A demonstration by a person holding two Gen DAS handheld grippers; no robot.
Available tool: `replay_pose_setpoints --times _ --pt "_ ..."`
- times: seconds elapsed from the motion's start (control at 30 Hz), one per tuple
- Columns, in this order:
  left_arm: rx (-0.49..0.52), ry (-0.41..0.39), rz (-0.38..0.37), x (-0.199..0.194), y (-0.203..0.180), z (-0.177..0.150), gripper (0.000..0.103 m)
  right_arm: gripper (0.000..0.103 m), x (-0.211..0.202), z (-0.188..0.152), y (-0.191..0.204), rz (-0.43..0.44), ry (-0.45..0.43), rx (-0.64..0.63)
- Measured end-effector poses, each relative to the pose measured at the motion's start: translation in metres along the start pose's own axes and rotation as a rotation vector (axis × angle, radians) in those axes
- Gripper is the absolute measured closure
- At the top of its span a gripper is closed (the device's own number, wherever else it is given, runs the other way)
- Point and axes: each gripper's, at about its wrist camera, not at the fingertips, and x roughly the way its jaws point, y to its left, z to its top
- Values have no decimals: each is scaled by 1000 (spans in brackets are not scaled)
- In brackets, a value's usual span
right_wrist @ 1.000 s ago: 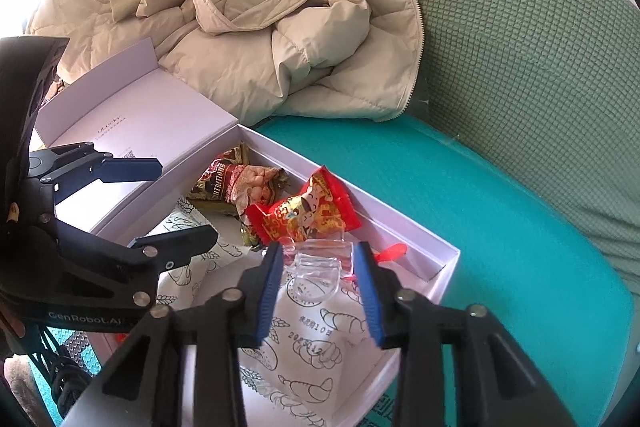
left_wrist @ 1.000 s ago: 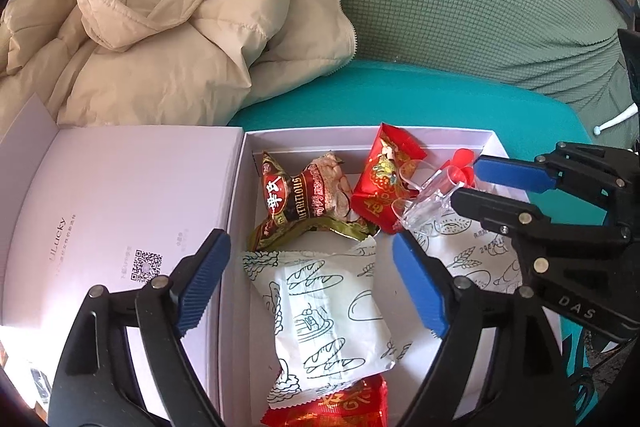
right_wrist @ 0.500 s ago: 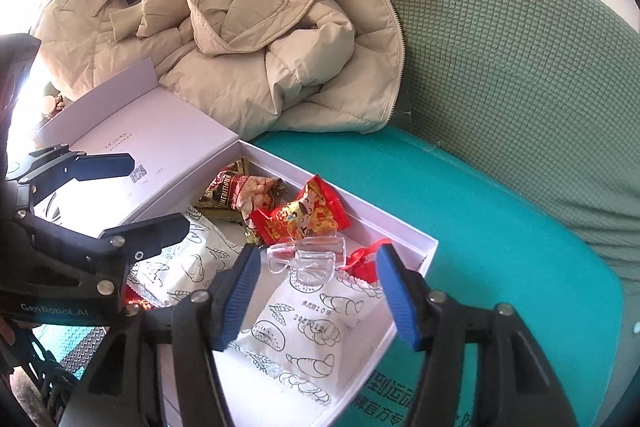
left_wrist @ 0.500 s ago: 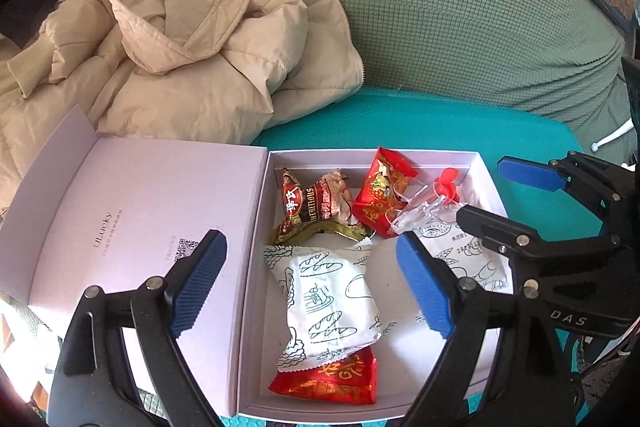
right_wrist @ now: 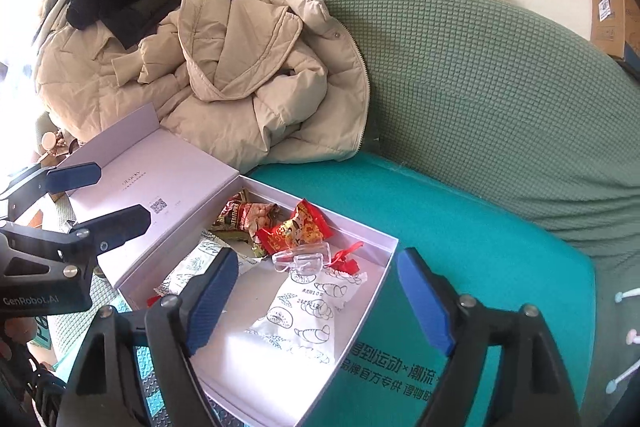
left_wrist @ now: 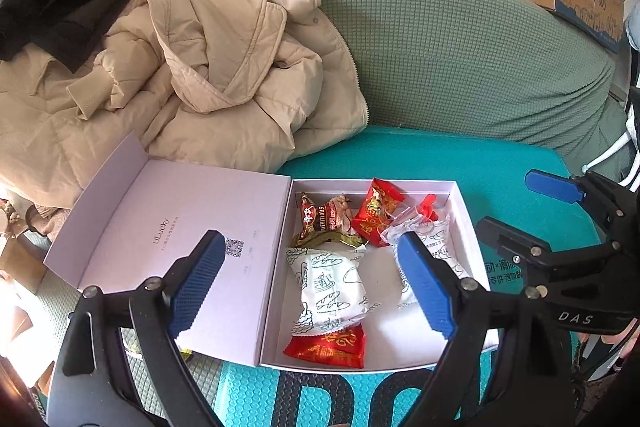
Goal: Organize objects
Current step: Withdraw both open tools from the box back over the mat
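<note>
Where a blue pad [left_wrist: 424, 287] intrudes, a packet [left_wrist: 432, 255] hides

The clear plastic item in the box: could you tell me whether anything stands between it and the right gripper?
Nothing visible does. The clear plastic item lies exposed on a white snack packet in the open box, and the right gripper hangs open above it.

Two white bread packets [left_wrist: 328, 291], two red packets [left_wrist: 376, 213], one brown [left_wrist: 324, 219].

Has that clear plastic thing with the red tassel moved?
Yes. The clear trinket lies in the box on a white bread packet; the right gripper, just opening, let it go.
</note>
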Motion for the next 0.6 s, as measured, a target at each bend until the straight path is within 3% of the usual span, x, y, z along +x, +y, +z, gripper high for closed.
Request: replay_pose_setpoints --times 0.6 --pt "-25 -8 3 -70 0 -28 15 18 -76 -19 19 -35 2 27"
